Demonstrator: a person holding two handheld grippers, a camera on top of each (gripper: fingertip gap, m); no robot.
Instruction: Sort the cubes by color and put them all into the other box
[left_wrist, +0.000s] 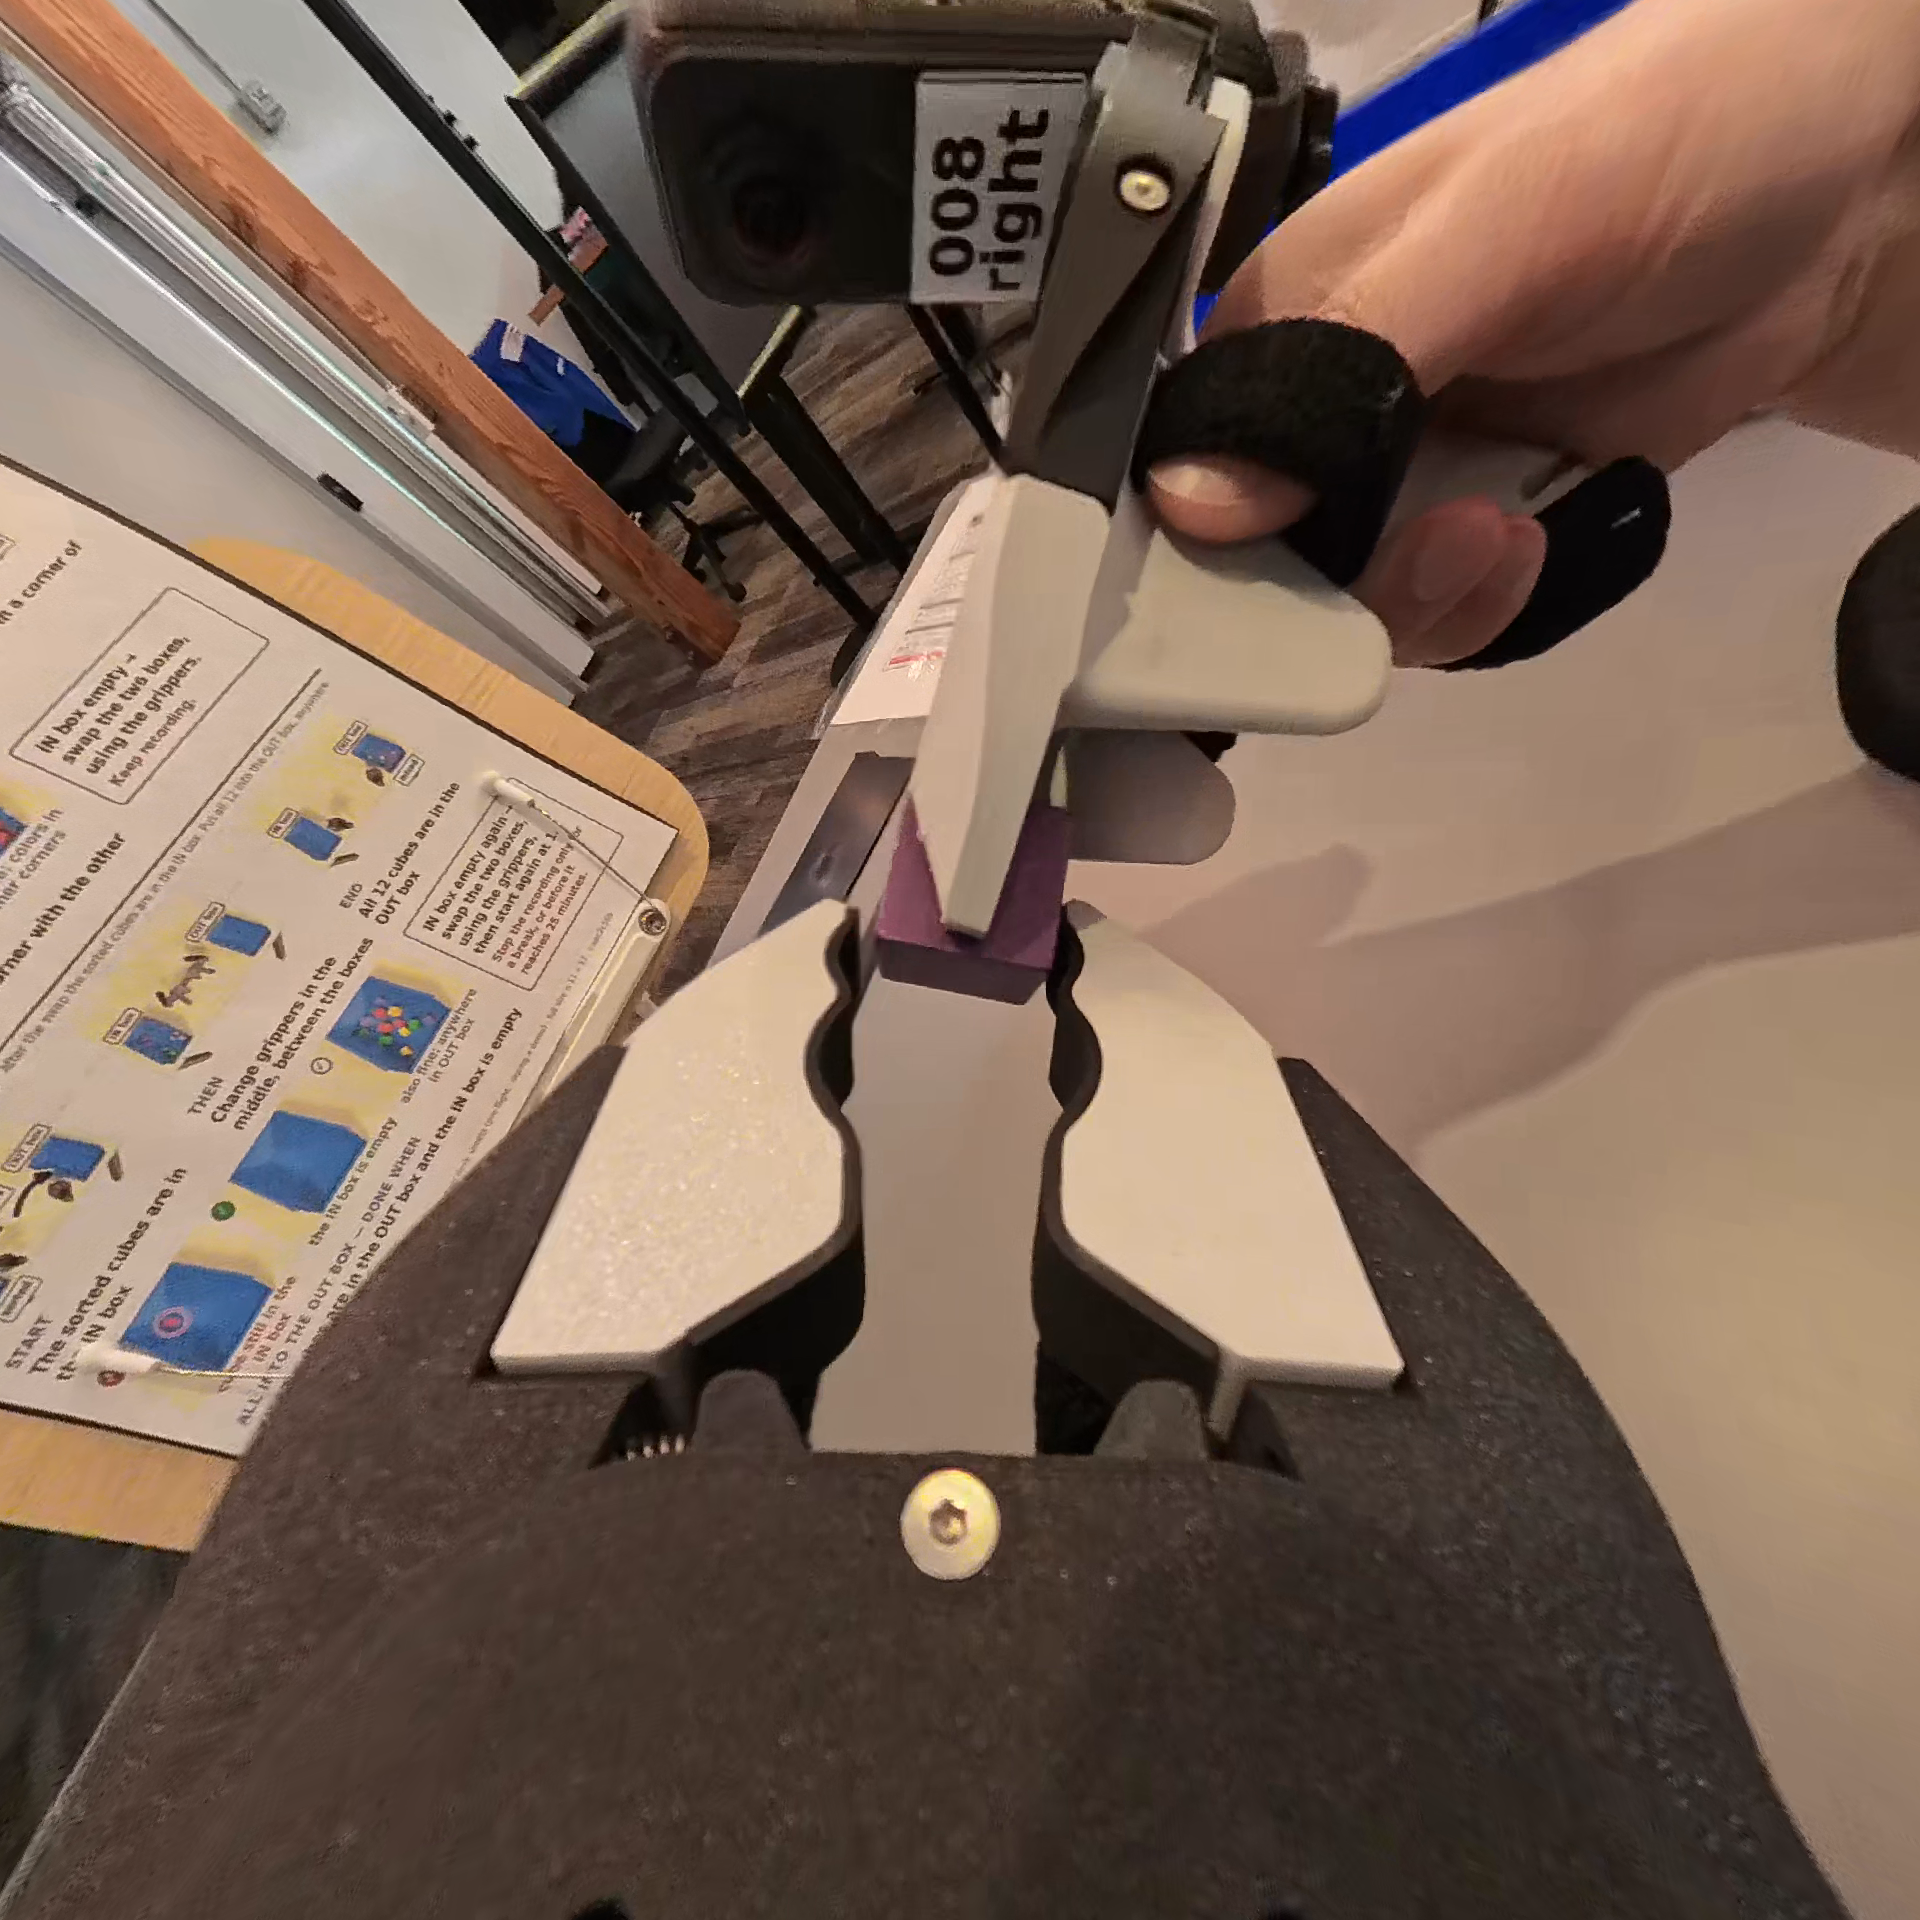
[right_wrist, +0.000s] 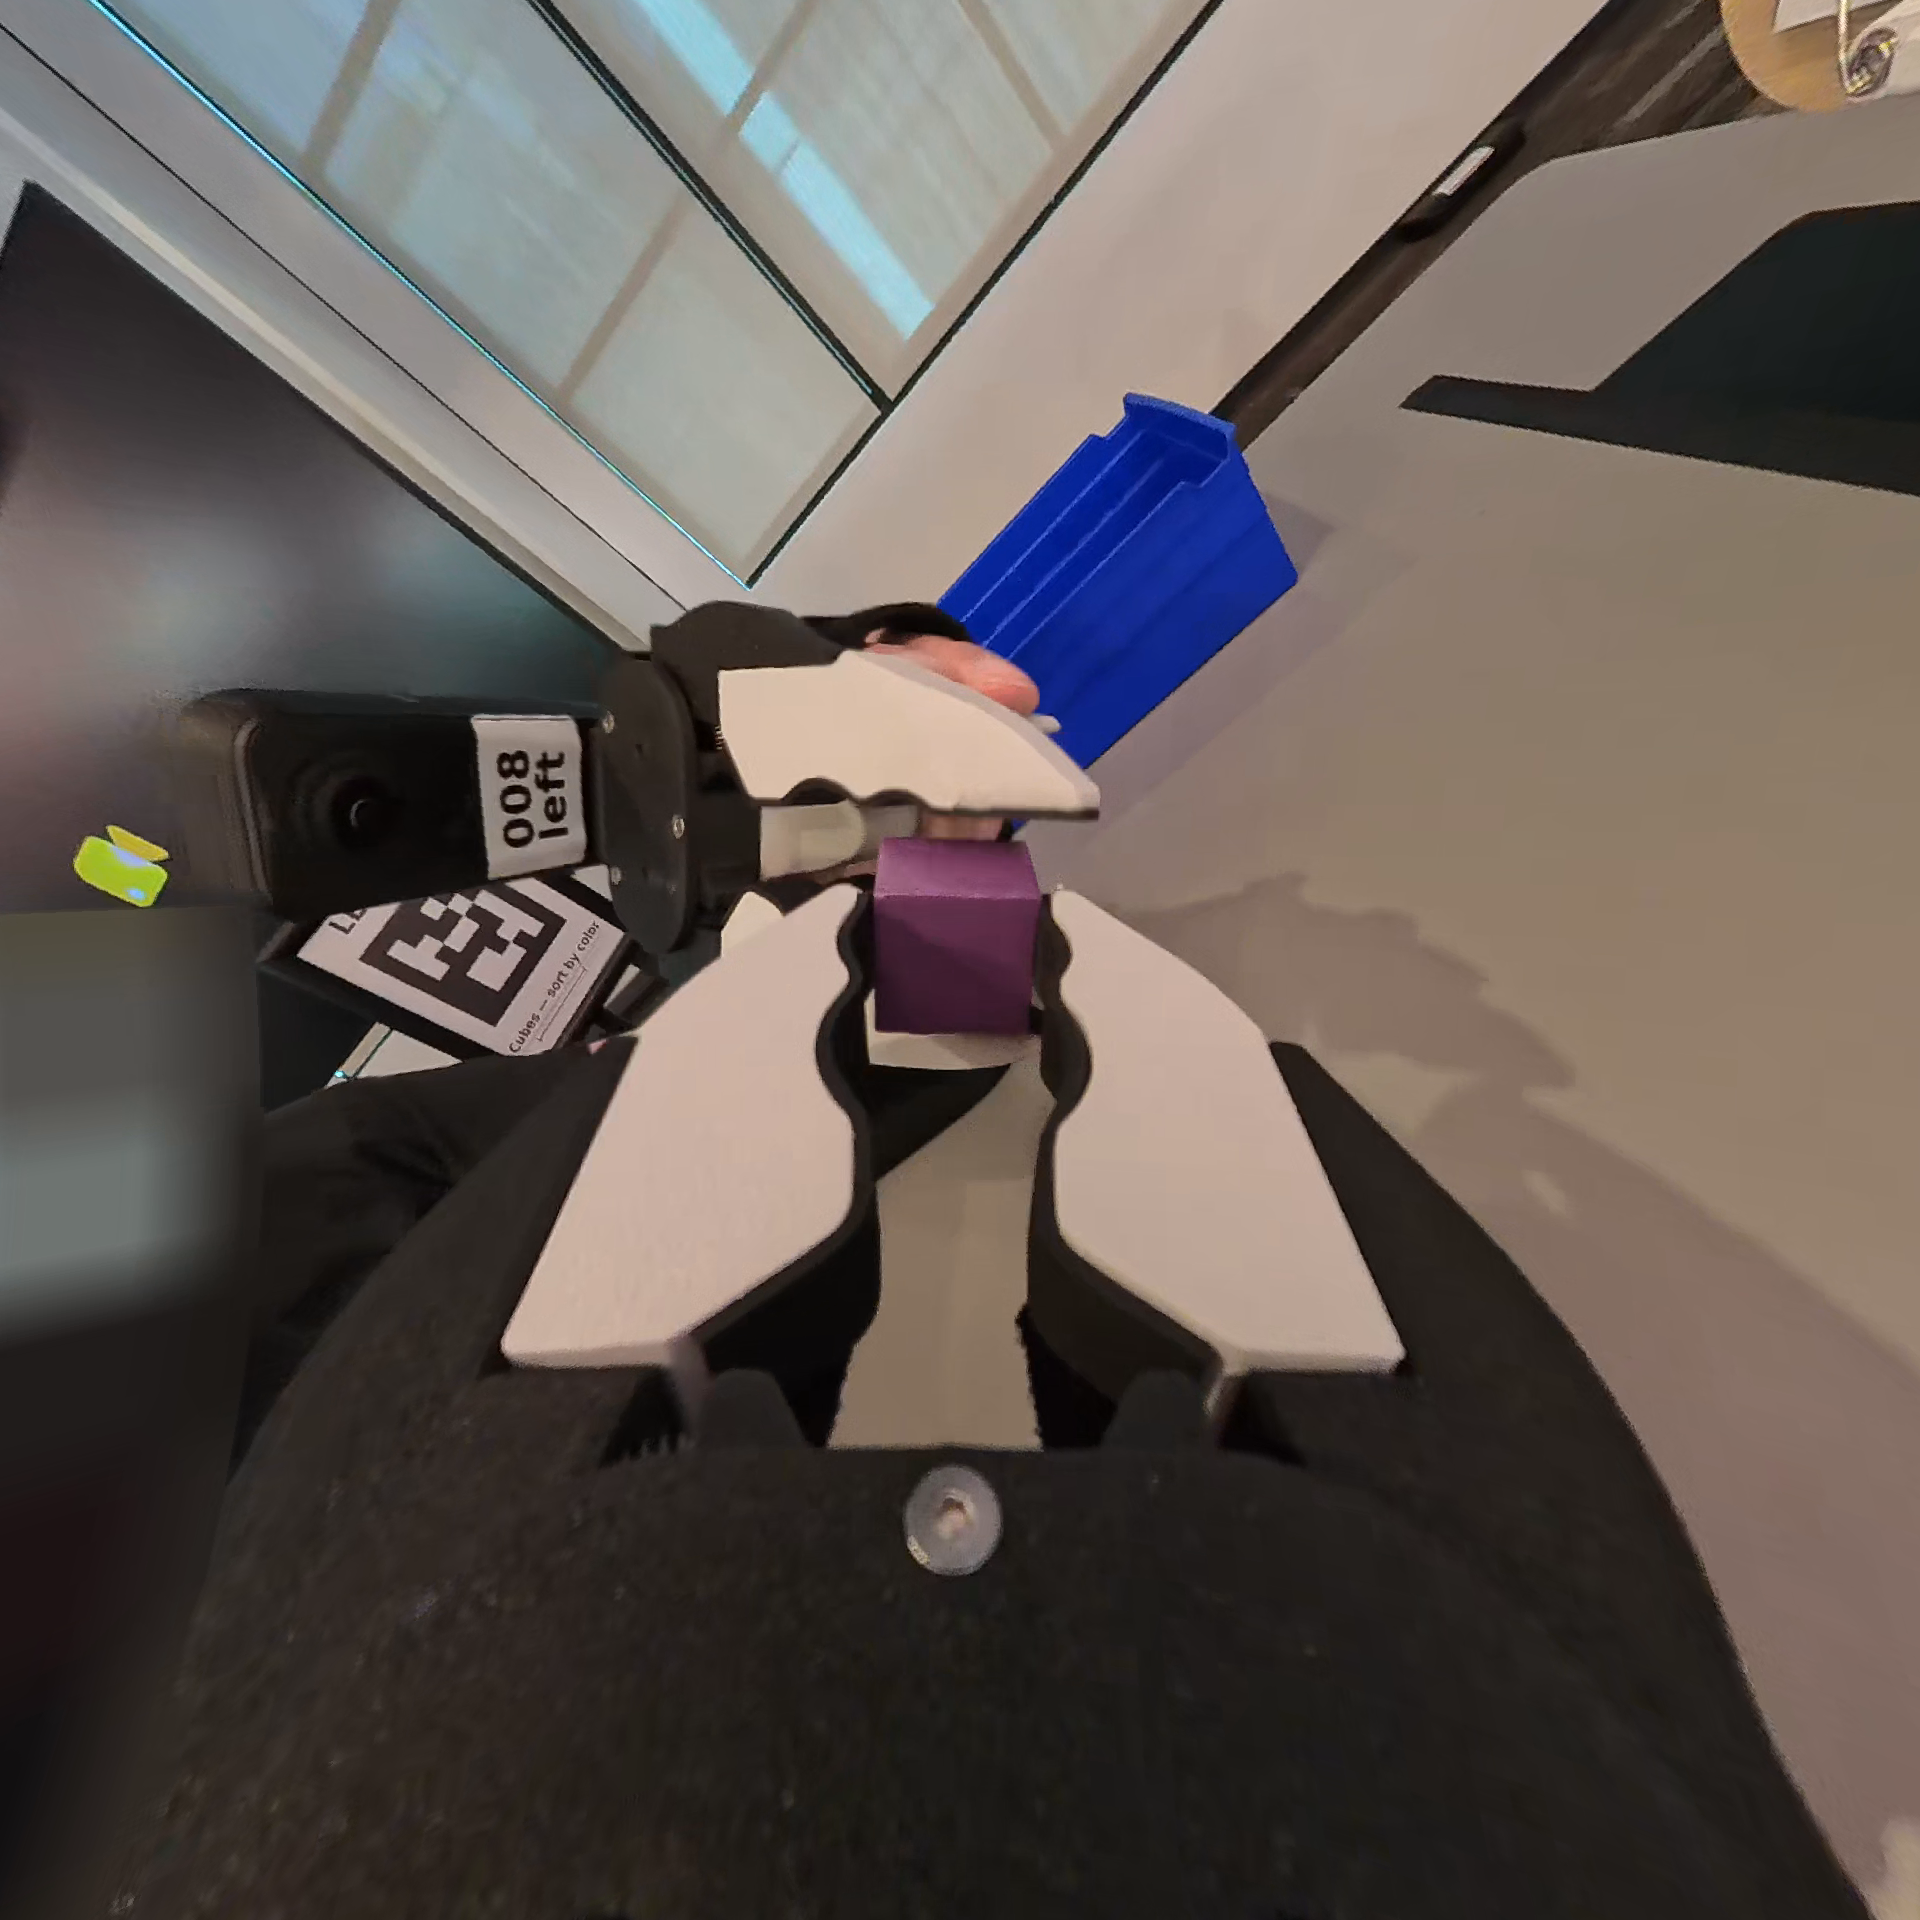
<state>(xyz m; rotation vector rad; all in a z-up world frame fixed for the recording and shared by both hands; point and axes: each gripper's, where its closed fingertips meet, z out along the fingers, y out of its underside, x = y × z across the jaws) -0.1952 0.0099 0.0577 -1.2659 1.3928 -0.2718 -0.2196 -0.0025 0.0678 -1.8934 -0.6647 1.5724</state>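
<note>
Purple cube: matte, sharp-edged, pinched between both tongs' tips, off table.

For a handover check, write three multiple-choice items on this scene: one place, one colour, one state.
1. Where is the small matte cube?
A. between both grippers' tips
B. inside the blue plastic box
C. on the printed sheet

2. What colour is the cube?
A. red
B. purple
C. yellow

3. How is the right gripper?
A. wide open
B. shut on the cube
C. empty

Key: 1 A, the left gripper and right gripper both meet it in mid-air; 2 B, purple in both views; 3 B, its fingers press the cube's sides.
</note>
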